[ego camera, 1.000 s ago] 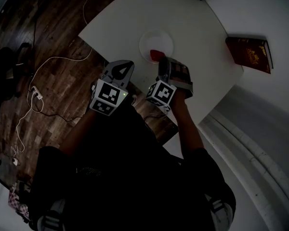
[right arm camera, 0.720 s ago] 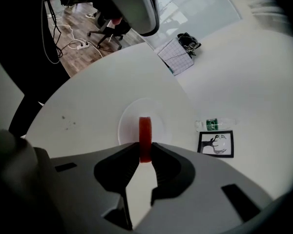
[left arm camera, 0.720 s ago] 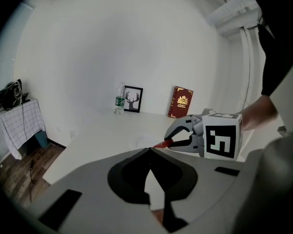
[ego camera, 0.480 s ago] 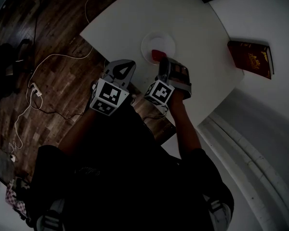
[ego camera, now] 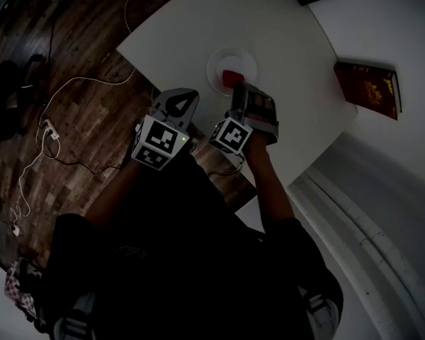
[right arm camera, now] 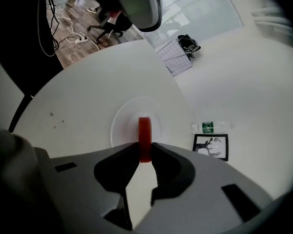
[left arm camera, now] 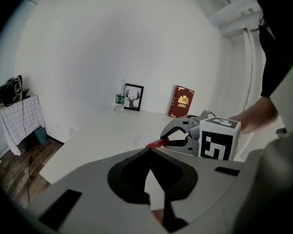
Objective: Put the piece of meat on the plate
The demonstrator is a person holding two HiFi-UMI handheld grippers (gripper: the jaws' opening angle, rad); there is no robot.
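A red piece of meat (right arm camera: 145,138) stands on edge between the jaws of my right gripper (right arm camera: 145,151), which is shut on it. Right behind it lies the white plate (right arm camera: 124,123), on the white table. In the head view the meat (ego camera: 232,77) is over the plate's near part (ego camera: 230,57), at the tip of the right gripper (ego camera: 238,92). Whether the meat touches the plate I cannot tell. My left gripper (ego camera: 178,103) stays at the table's near edge, left of the right one. Its jaws (left arm camera: 149,152) are shut and empty.
A dark red book (ego camera: 366,88) lies at the table's right side. At the table's far end are a framed deer picture (right arm camera: 211,146) and a small bottle (right arm camera: 207,127). Wooden floor with white cables (ego camera: 64,98) lies to the left of the table.
The right gripper with the meat has edged slightly further over the plate. The left gripper has kept still.
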